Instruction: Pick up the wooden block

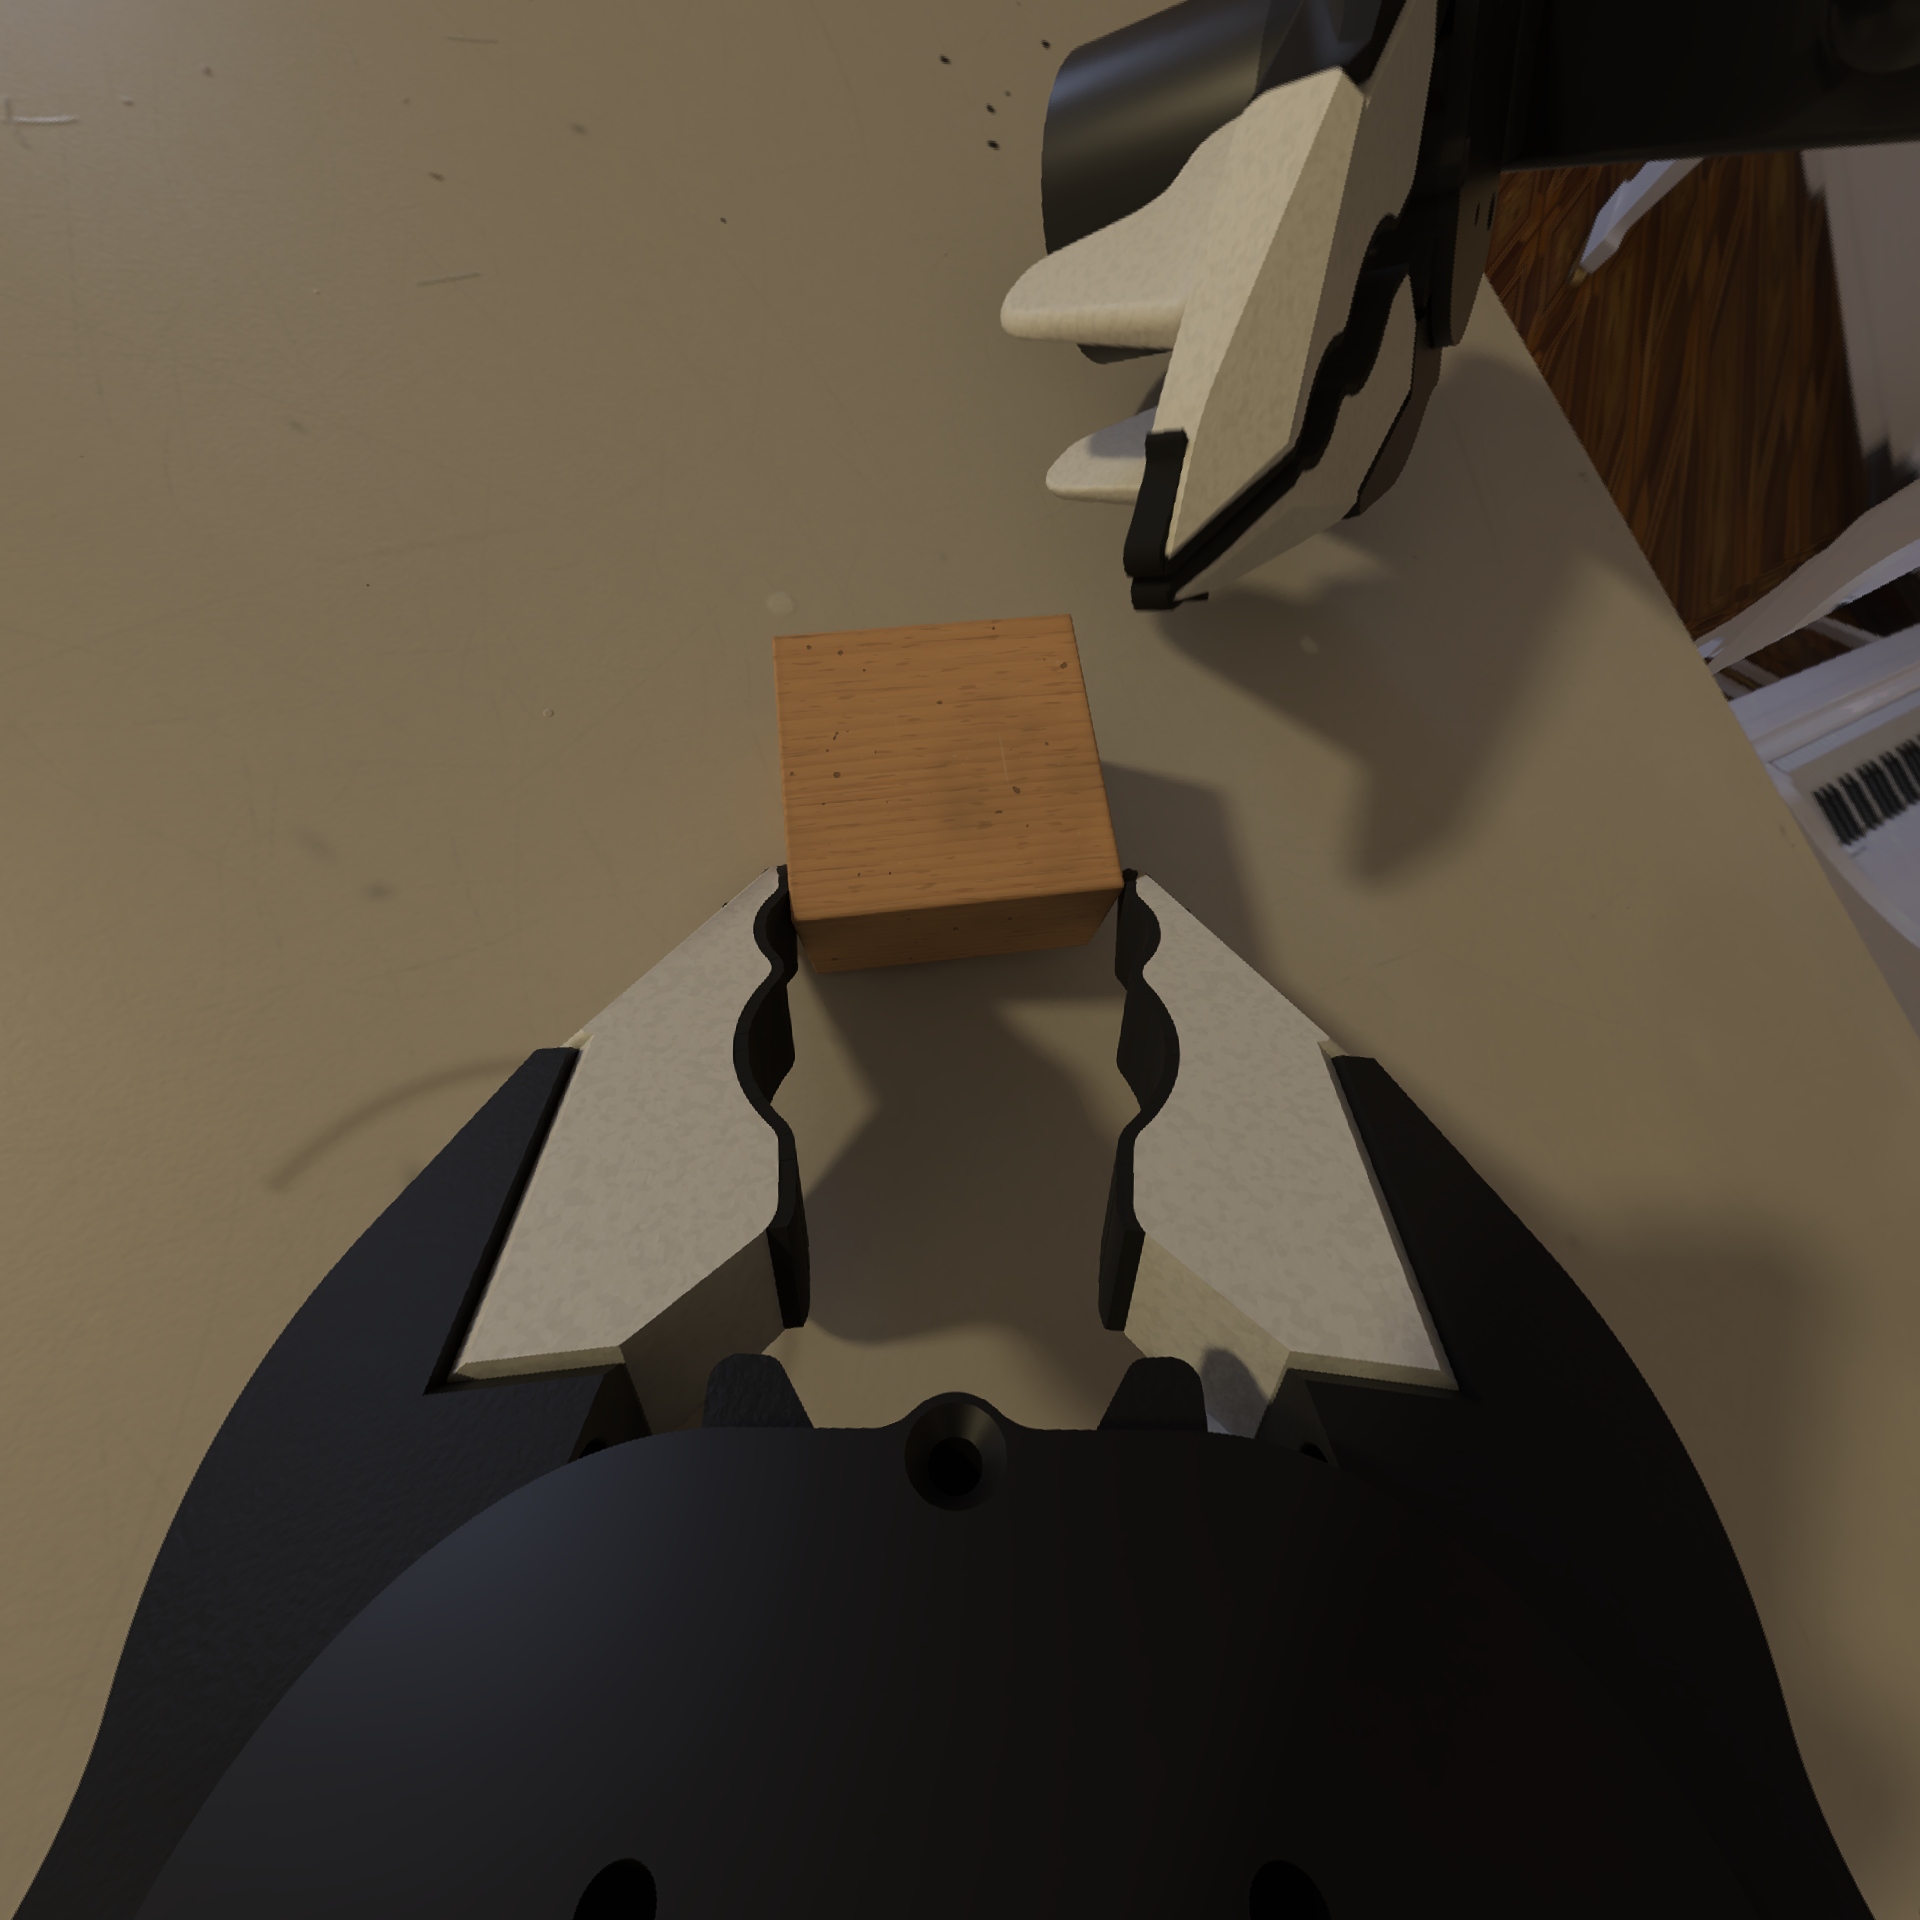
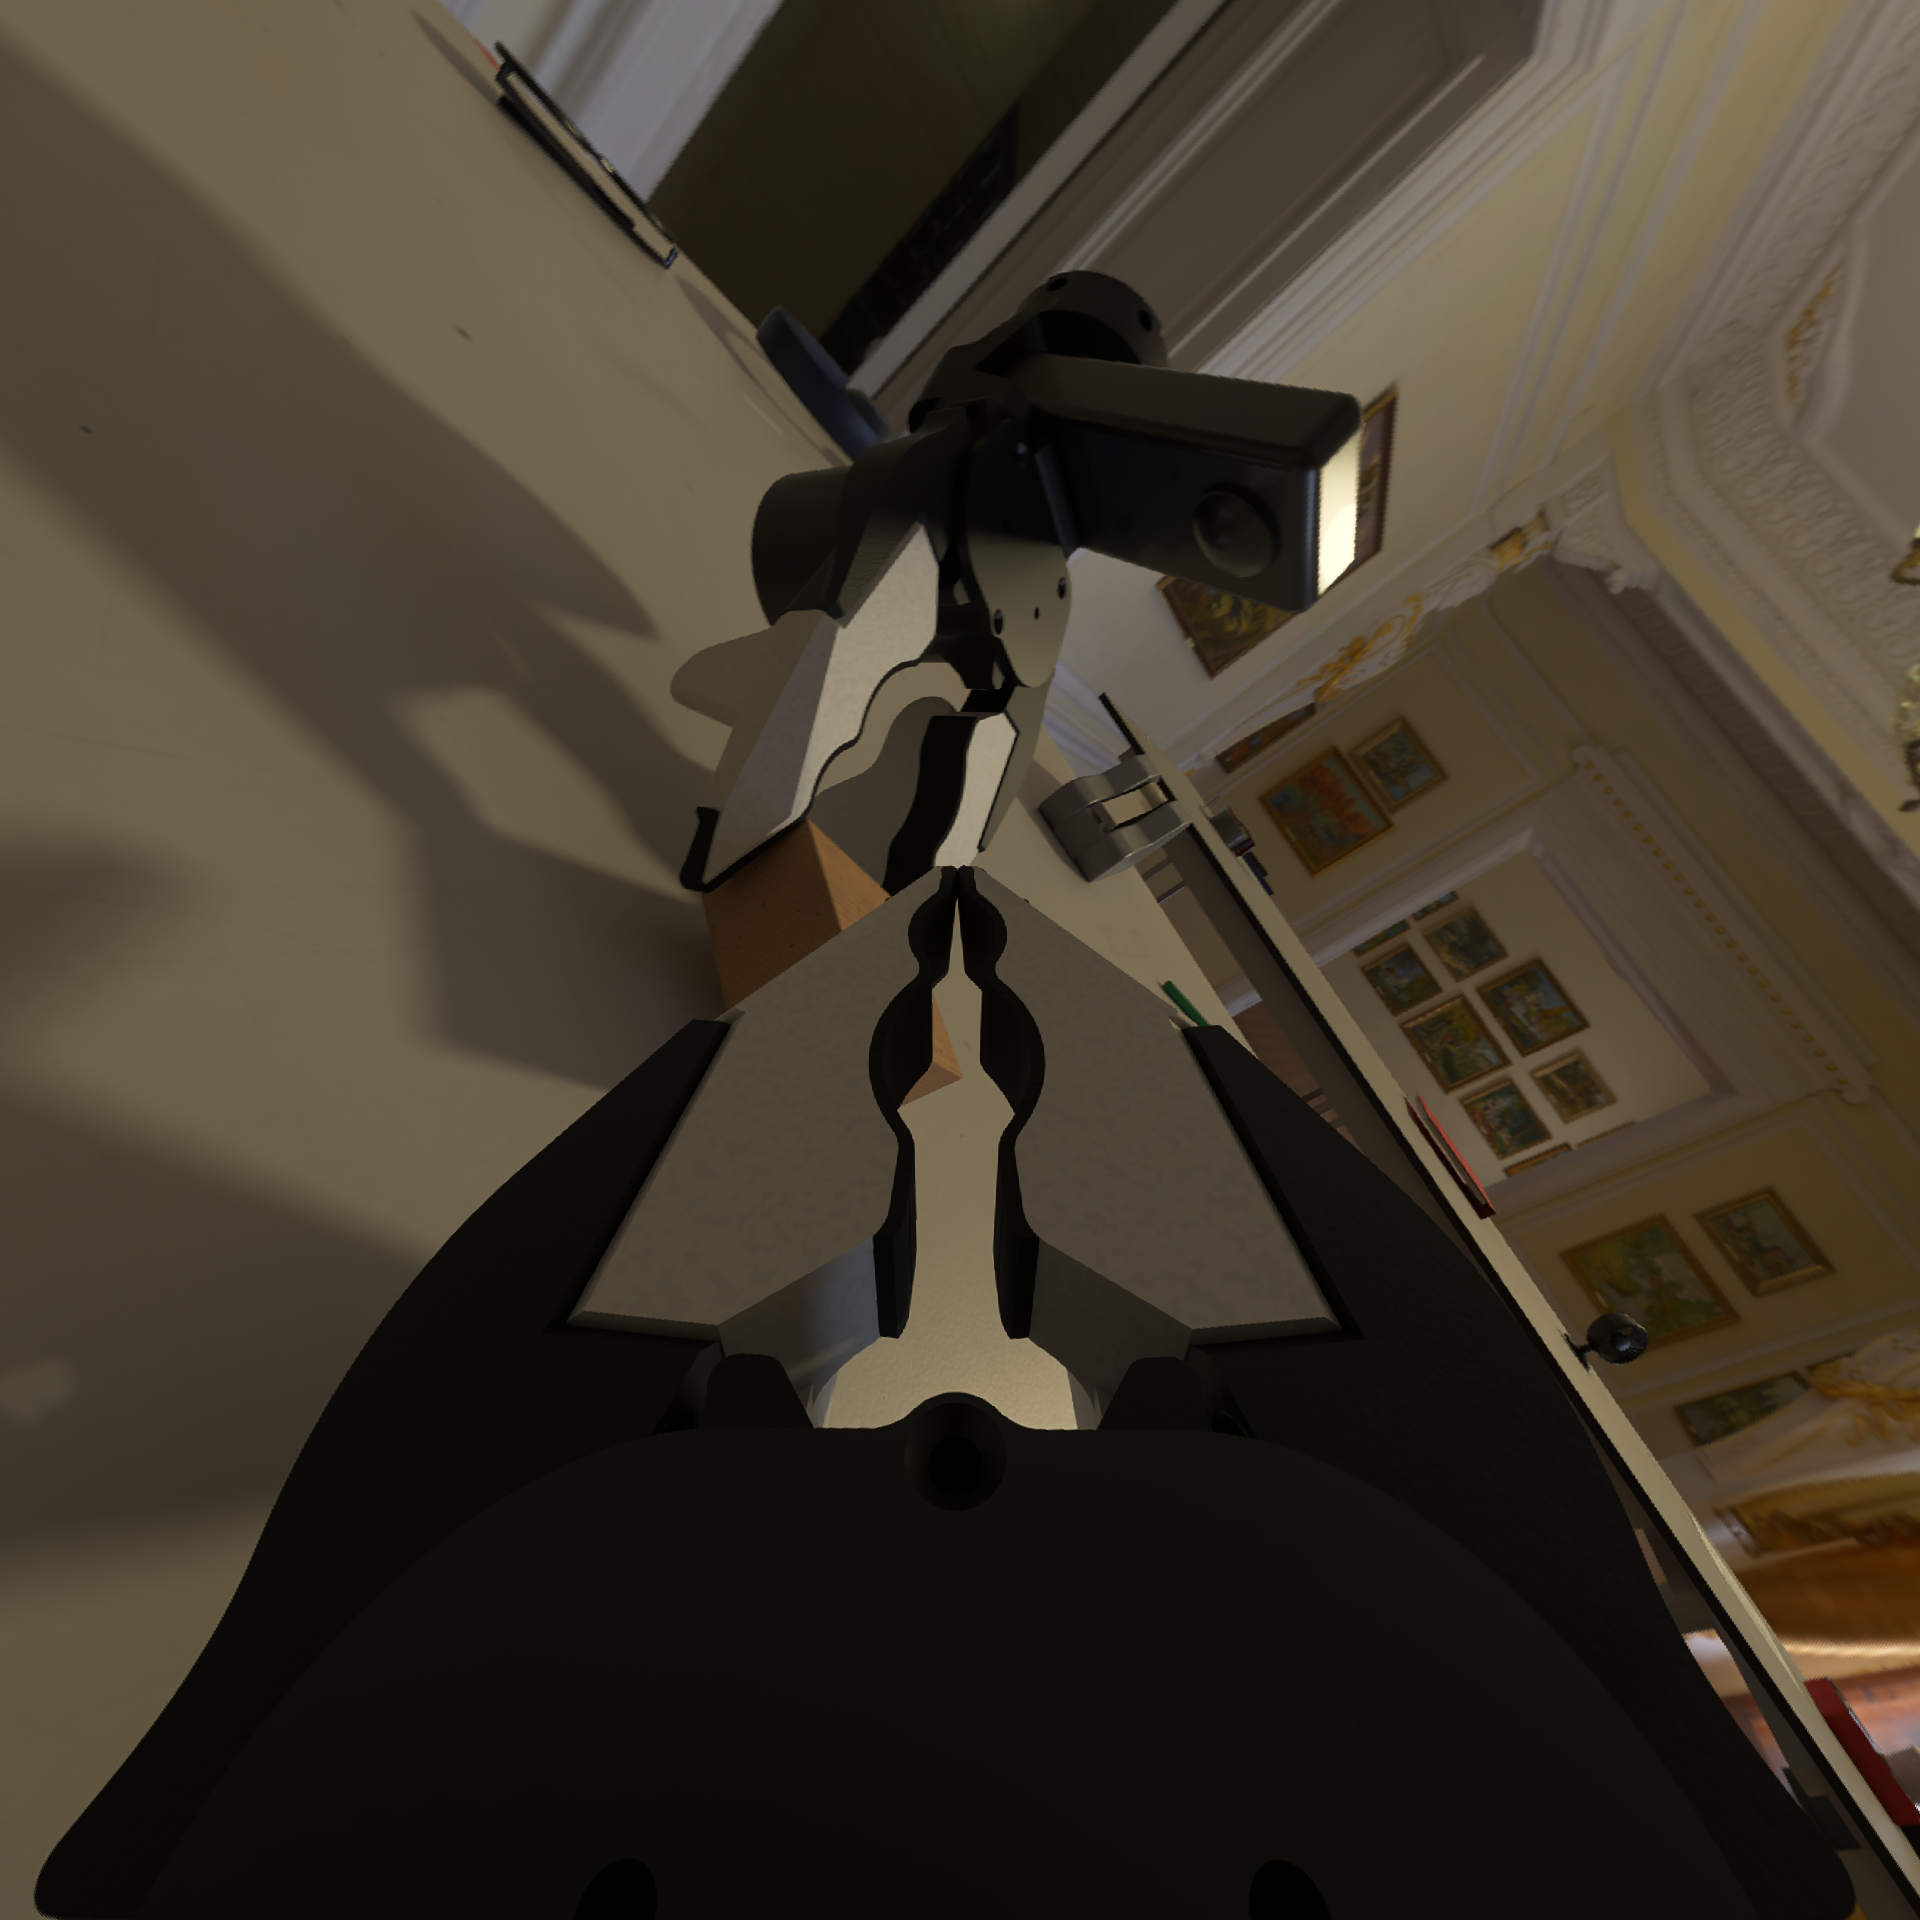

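Note:
The wooden block (image 1: pixel 940 769) is a light brown cube resting on the beige table (image 1: pixel 416 520). My left gripper (image 1: pixel 954 883) is open, low over the table, with its fingertips flanking the block's near corners; the rest of the block lies beyond the tips. My right gripper (image 1: pixel 1153 582) hovers above and to the right of the block, shut and empty. In the right wrist view its own fingertips (image 2: pixel 956 883) meet, and behind them are the block (image 2: pixel 790 925) and the left gripper (image 2: pixel 821 862) straddling it.
The table's right edge (image 1: pixel 1662 582) runs close to the block, with wooden floor (image 1: pixel 1662 364) and white furniture (image 1: pixel 1849 790) past it. In the right wrist view a dark flat object (image 2: pixel 582 156) and a grey metal object (image 2: pixel 1112 810) sit near the table's edge.

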Controlling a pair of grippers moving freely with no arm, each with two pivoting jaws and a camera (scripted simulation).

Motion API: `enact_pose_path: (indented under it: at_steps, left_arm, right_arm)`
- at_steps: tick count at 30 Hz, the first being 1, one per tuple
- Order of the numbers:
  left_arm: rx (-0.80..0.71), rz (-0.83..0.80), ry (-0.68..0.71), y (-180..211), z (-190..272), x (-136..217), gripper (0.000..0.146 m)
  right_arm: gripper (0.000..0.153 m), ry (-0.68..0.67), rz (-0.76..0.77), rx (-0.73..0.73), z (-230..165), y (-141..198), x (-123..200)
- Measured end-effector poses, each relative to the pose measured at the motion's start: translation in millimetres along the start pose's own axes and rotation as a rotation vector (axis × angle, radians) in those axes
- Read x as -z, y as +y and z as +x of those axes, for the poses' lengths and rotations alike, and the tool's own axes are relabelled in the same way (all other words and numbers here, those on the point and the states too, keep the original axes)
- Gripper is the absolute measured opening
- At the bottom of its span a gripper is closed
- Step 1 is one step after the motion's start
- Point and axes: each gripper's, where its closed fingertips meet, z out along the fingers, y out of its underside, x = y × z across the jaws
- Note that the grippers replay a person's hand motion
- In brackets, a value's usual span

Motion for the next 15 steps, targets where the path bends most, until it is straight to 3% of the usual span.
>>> enact_pose_path:
  at_steps: [15]
  left_arm:
    - [0.026, 0.006, 0.019, -1, -1, 1, 0.062]
  right_arm:
    - [0.000, -0.036, -0.096, 0.014, -6, 12, -11]
